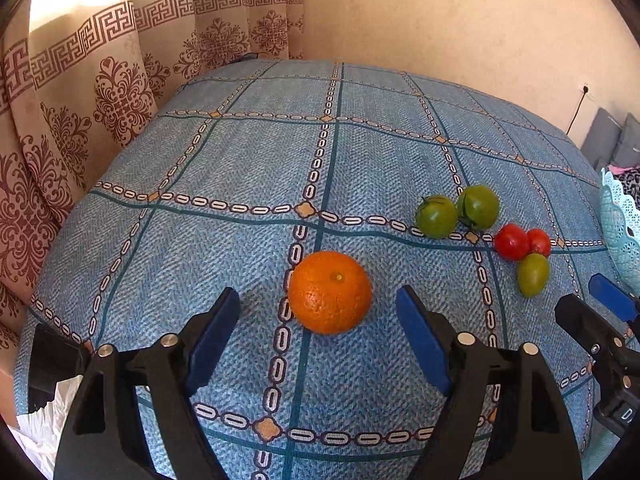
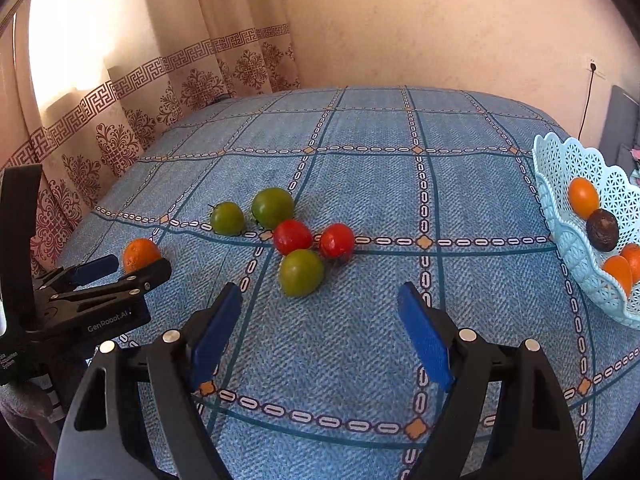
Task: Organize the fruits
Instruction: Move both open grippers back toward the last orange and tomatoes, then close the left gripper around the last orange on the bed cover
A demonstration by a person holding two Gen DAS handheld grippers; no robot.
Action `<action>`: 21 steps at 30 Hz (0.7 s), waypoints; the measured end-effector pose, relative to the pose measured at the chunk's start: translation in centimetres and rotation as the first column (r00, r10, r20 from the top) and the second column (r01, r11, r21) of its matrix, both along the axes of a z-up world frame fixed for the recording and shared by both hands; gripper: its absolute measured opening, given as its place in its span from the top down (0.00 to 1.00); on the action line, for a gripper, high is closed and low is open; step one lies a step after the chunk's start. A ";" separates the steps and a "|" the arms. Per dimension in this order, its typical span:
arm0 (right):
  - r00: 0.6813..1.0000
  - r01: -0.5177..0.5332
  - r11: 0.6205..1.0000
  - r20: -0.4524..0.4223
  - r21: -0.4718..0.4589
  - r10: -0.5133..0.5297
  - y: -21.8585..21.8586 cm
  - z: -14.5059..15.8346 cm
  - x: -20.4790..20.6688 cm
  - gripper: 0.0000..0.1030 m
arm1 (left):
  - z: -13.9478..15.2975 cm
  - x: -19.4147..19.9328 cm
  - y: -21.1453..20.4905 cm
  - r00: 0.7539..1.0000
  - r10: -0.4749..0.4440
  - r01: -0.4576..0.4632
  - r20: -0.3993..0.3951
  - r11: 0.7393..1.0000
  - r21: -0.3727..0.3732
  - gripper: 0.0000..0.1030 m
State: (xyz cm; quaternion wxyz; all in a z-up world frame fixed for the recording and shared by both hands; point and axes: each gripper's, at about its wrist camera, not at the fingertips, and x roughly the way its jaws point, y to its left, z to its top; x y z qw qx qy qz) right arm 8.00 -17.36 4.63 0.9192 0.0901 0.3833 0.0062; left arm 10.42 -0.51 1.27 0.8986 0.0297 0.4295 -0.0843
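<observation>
orange fruit (image 1: 329,292), blue checked tablecloth (image 1: 248,160)

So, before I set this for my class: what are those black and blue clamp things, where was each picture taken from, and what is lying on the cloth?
The clamps are two-finger grippers, one in each of a person's hands; there is no robot arm. Each carries a camera looking forward along its fingers.

In the left wrist view, the left gripper is open, with an orange lying just ahead between its fingers, not gripped.

In the right wrist view, the right gripper is open and empty. Ahead of it lie three green tomatoes and two red tomatoes on the blue tablecloth. The pale blue basket at the right already holds orange fruits and one dark fruit.
</observation>
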 end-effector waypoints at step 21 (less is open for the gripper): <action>0.998 0.010 0.999 -0.062 0.033 -0.008 0.2 -1.7 2.8 0.40 | 0.2 0.5 0.0 0.999 -0.015 0.018 0.048 0.999 -0.047 0.63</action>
